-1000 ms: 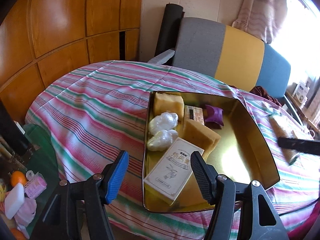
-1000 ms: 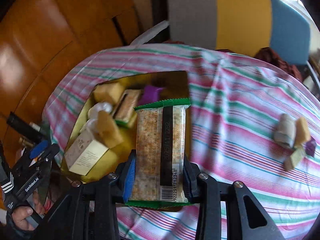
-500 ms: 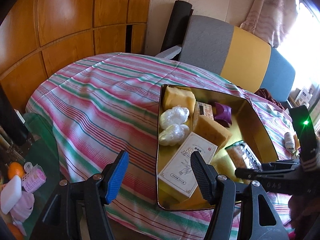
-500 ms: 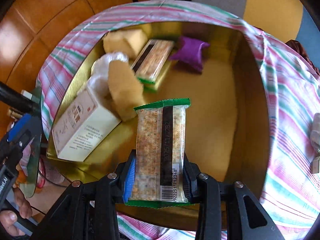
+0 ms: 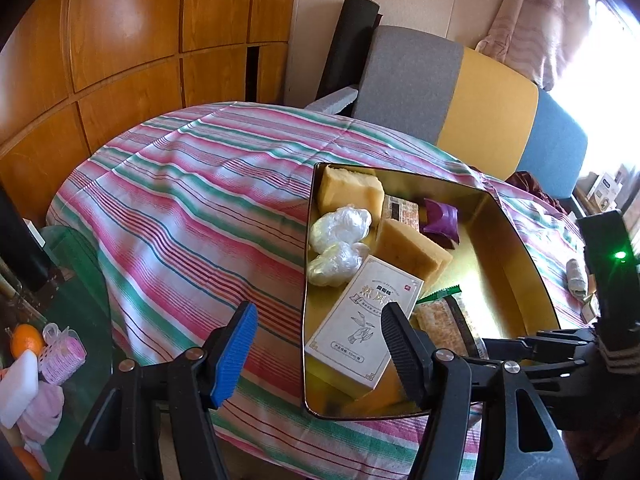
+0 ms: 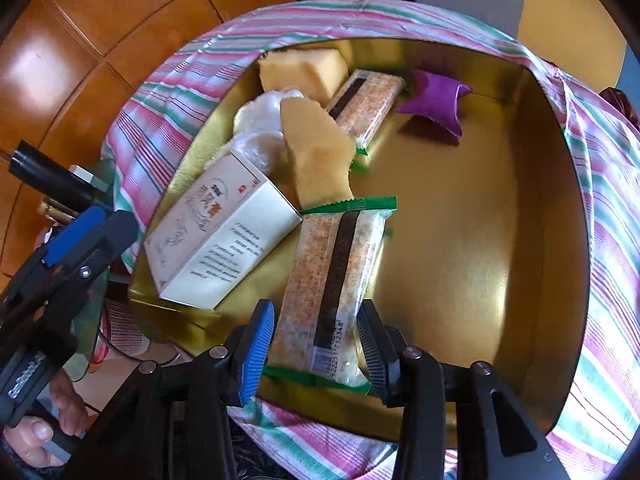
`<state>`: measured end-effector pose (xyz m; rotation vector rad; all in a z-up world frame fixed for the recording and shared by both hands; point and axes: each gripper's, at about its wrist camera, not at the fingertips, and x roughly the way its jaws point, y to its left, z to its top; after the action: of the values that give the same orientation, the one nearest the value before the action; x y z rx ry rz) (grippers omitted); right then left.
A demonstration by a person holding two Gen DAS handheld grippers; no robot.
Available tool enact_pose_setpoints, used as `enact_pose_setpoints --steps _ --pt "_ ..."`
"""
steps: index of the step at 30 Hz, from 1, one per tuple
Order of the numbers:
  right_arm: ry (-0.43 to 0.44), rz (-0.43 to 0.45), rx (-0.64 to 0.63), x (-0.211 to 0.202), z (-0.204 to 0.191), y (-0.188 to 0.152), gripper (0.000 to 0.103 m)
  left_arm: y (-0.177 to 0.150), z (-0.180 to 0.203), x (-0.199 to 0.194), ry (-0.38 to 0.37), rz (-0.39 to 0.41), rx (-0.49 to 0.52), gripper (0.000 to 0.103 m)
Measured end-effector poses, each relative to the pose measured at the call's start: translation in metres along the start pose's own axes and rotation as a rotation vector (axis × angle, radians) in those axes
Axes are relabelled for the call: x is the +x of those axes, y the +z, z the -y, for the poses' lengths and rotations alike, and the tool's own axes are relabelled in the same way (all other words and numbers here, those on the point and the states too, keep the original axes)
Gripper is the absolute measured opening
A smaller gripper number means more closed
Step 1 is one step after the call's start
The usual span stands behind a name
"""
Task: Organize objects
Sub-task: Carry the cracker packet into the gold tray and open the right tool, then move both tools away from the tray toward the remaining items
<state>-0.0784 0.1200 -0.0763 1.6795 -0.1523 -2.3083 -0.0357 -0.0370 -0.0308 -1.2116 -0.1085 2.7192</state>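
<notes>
A gold tray (image 6: 460, 220) sits on the striped tablecloth (image 5: 180, 208). My right gripper (image 6: 316, 320) hangs low over the tray's near end and its jaws are opening. The green-edged snack packet (image 6: 332, 276) lies tilted between them on the tray floor, with a slim gap at each pad. It leans against the white box (image 6: 216, 236). In the left wrist view the packet (image 5: 440, 320) shows beside the box (image 5: 360, 320). My left gripper (image 5: 318, 320) stands open and empty over the tray's near left rim.
The tray also holds two yellow sponges (image 6: 316, 156), a second packet (image 6: 366, 100), a purple pouch (image 6: 434, 104) and plastic-wrapped white lumps (image 5: 340, 224). Small items (image 5: 576, 276) lie on the cloth at right. A glass side table (image 5: 76, 264) with an orange (image 5: 26, 340) stands at left.
My right gripper came down into the tray with the packet. The packet has tilted onto the tray floor against the box, and the jaws have widened. The left gripper stayed put.
</notes>
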Motion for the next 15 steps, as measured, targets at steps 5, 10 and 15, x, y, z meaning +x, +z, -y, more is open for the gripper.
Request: enact_pose_setpoints --steps 5,10,15 --pt "-0.003 0.042 0.021 -0.016 0.007 -0.009 0.044 0.001 0.004 -0.004 0.011 0.014 0.015 0.066" --pt "-0.024 0.105 0.041 -0.034 0.019 -0.018 0.044 0.002 0.009 -0.011 0.026 0.041 0.046 0.067" --pt "-0.041 0.160 0.075 -0.051 0.032 -0.025 0.044 0.002 0.017 -0.016 0.023 0.053 0.073 0.067"
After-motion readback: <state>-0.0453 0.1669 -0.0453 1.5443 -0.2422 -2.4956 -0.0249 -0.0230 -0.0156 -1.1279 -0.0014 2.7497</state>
